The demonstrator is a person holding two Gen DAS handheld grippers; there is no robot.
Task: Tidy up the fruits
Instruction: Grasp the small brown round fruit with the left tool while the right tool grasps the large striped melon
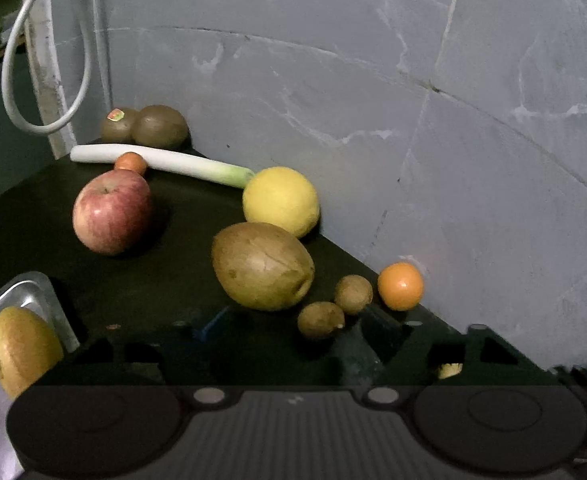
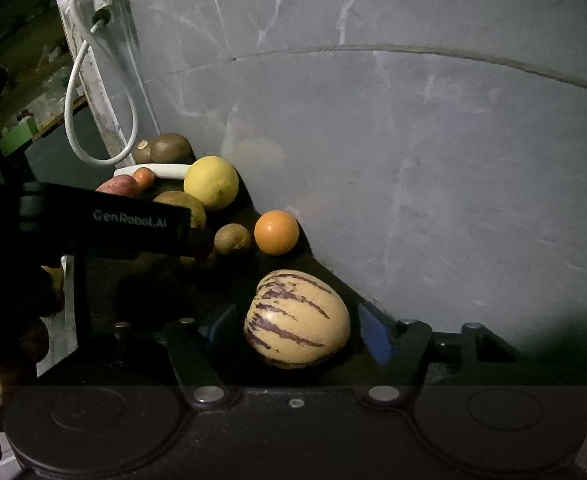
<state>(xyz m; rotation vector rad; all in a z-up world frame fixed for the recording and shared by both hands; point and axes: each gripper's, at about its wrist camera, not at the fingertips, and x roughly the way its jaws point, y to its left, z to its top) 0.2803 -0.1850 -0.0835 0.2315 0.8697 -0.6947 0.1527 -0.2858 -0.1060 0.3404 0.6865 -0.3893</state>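
Observation:
In the left wrist view my left gripper (image 1: 293, 320) stands open at the near side of a big yellow-brown fruit (image 1: 263, 266) and two small brown fruits (image 1: 320, 319); its pads press on none of them. A red apple (image 1: 111, 212), a lemon (image 1: 281, 200) and an orange (image 1: 400, 286) lie around on the dark tabletop. In the right wrist view my right gripper (image 2: 297, 330) is open around a cream, purple-striped melon (image 2: 297, 318), with a thin gap at each blue pad. The left gripper's black finger (image 2: 133, 222) crosses that view at the left.
A metal tray (image 1: 41, 292) at the near left holds a yellow-brown fruit (image 1: 21, 348). A leek (image 1: 161, 162), a small orange piece (image 1: 130, 162) and two kiwis (image 1: 145, 126) lie at the far corner. A grey wall (image 1: 413, 120) borders the table on the right; a white cable (image 1: 45, 80) hangs at the far left.

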